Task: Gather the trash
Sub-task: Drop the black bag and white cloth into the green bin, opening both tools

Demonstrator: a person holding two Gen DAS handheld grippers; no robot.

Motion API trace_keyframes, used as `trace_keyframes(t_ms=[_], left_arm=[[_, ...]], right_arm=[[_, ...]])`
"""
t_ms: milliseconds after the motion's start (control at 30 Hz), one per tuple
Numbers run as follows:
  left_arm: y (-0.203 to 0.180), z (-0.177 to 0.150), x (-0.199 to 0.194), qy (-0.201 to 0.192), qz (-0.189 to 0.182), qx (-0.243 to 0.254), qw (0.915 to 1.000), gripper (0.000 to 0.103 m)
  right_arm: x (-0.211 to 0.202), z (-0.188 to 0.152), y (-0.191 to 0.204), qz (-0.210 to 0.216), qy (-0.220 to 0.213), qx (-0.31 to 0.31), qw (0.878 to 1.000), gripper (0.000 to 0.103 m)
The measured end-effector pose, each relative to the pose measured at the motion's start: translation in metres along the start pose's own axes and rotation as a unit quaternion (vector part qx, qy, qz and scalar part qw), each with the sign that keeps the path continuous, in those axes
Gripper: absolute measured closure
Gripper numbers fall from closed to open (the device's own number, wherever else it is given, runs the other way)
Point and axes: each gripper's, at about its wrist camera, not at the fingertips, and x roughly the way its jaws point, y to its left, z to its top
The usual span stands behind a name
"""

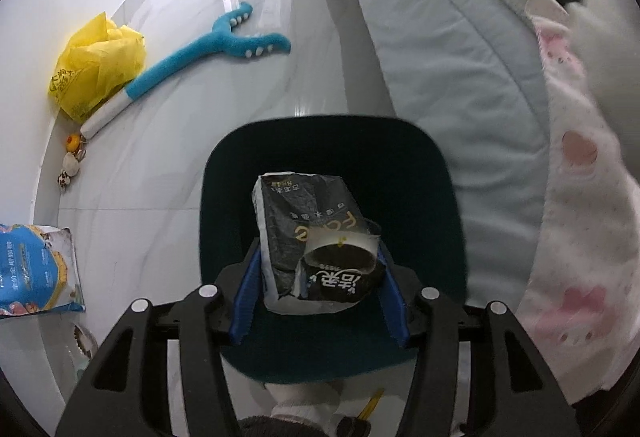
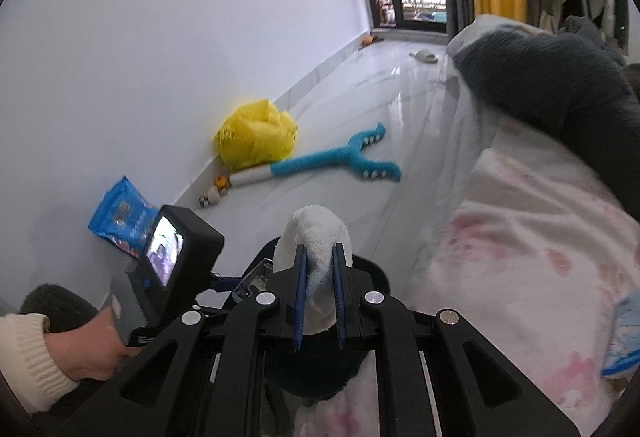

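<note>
The blue snack bag (image 1: 38, 271) at nine o'clock is cut by the left wrist frame edge. In the right wrist view the dark bin (image 2: 320, 369) lies mostly hidden behind the gripper, and the pink blanket (image 2: 520, 257) at three o'clock is blurred.

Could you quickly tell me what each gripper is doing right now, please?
Left gripper: shut on a crumpled black wrapper, over the dark bin.
Right gripper: shut on a white sock.
</note>
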Motion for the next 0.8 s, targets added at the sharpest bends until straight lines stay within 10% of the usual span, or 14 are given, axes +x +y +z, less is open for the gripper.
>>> trace_keyframes(t_ms=[800], left_arm=[[0.049, -0.009, -0.112, -0.160, -0.016, -0.023, 0.9867, 0.036]], right_arm=[[0.131, -0.029, 0.024, -0.016, 0.128, 0.005, 0.992, 0.090]])
